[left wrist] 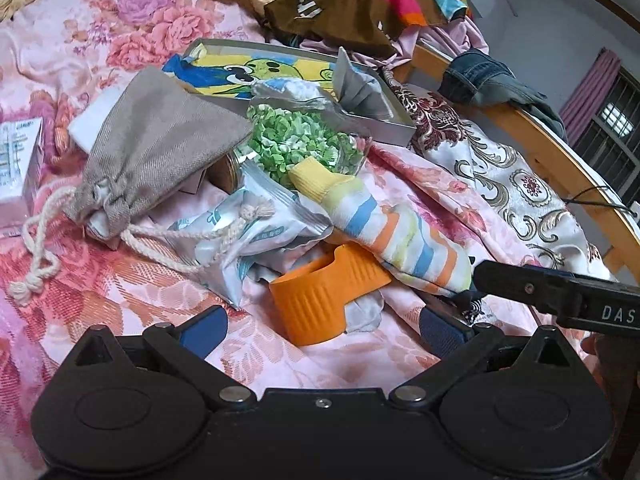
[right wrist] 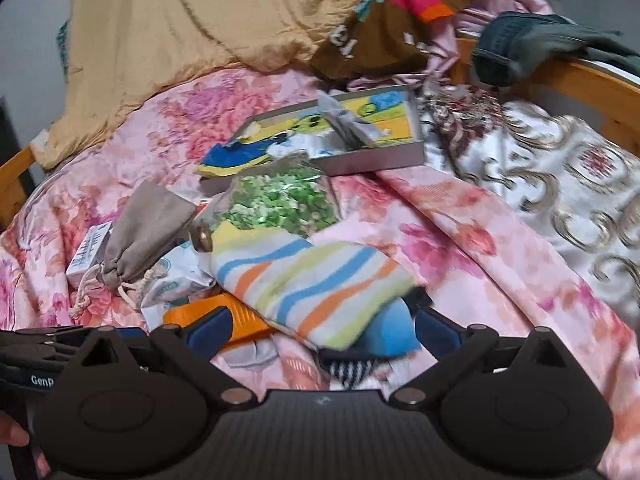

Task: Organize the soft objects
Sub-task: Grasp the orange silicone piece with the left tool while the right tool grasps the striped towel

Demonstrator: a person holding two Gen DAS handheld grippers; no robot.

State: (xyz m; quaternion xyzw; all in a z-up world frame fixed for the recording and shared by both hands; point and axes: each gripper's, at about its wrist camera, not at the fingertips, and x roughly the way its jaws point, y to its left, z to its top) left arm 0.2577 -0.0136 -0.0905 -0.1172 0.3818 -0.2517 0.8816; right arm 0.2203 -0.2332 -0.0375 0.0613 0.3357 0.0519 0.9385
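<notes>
Left gripper (left wrist: 322,330), right gripper (right wrist: 322,330): jaws apart

a bed with a pink floral bedspread (left wrist: 132,32) fills the scene. its curved wooden bed frame (left wrist: 560,160) runs along the right. far right, a barred window (left wrist: 616,128) with a purple curtain (left wrist: 588,84) breaks the pale grey wall (left wrist: 532,12).

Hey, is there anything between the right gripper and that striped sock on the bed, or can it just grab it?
Nothing visible blocks it. The right gripper is open and the striped sock lies directly ahead, its near end already between the fingers. An orange cup sleeve sits to one side by a finger, not in the way.
</notes>
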